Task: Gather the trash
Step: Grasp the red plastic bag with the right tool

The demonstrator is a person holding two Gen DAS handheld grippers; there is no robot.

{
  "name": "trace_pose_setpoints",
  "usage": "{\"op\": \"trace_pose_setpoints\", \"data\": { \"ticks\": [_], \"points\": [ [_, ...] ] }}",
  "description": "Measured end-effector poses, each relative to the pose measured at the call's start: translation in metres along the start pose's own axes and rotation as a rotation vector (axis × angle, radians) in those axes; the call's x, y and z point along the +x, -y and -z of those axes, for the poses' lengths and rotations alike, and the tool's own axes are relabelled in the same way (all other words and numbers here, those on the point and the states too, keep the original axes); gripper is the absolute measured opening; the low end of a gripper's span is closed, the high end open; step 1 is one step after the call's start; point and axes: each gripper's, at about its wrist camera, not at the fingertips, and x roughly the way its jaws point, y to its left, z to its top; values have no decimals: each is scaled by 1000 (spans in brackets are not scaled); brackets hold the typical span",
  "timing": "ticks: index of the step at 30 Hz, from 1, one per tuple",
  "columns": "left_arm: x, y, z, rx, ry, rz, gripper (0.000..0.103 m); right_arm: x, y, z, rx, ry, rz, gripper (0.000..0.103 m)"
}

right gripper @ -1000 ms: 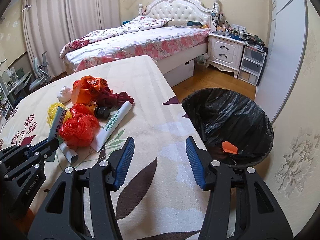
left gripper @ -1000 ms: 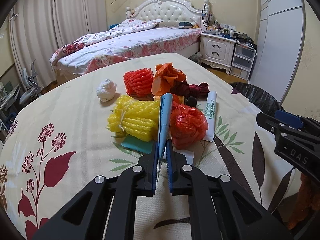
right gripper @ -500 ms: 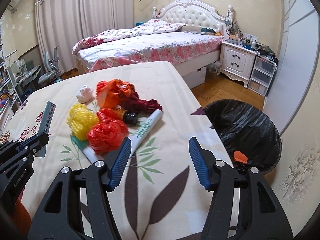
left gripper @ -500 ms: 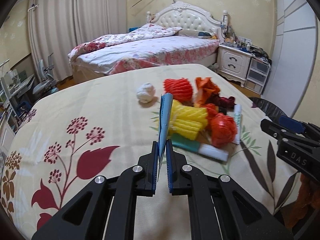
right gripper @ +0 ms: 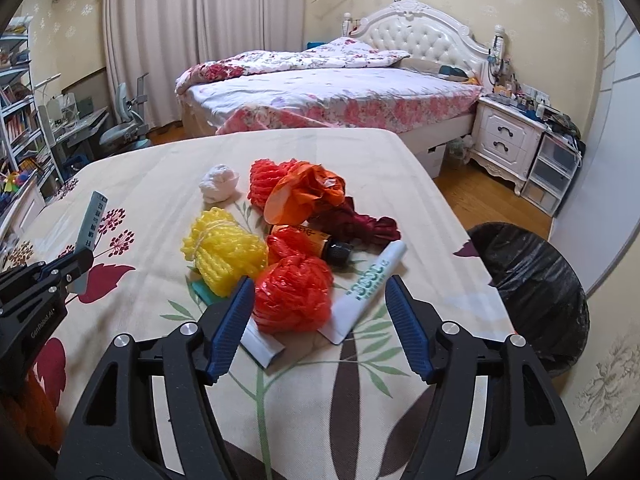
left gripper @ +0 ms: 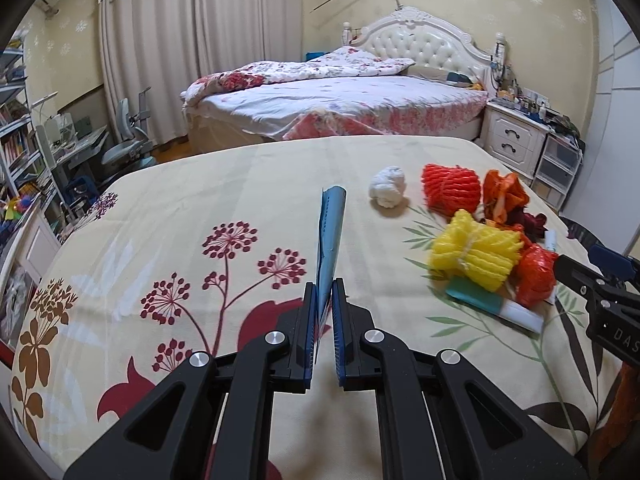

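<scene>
Left gripper (left gripper: 323, 304) is clamped on a flat blue printed packet (left gripper: 330, 236), held upright above the floral cream tablecloth (left gripper: 200, 208). Right gripper (right gripper: 320, 312) hangs w/ jaws wide apart, nothing between them, just before a crumpled red plastic bag (right gripper: 294, 294). Beside it: yellow foam net (right gripper: 222, 256), white-green tube (right gripper: 370, 286). Farther: orange bag (right gripper: 308, 194), white paper wad (right gripper: 219, 182). Black-lined bin (right gripper: 532, 284) stands off the table's right edge.

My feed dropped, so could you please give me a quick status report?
Left gripper shut on blue wrapper. Right gripper open, empty, over red bag. Bin at table's right; path looks clear.
</scene>
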Motion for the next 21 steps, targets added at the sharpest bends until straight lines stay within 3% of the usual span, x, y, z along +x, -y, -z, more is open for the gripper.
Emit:
{"op": "trace_pose_setpoints", "data": {
  "ticks": [12,17,21],
  "points": [
    [17,-10,1,-32,-33,18,9,29,-11,1,-28,-70,-2,66],
    [21,-7,2,-30,-42,24,9,34,-10,2,-29,-88,-15,46],
    [20,-6,-1,-30,-39,33,9,32,-10,3,-36,-77,-8,44]
  ]
}}
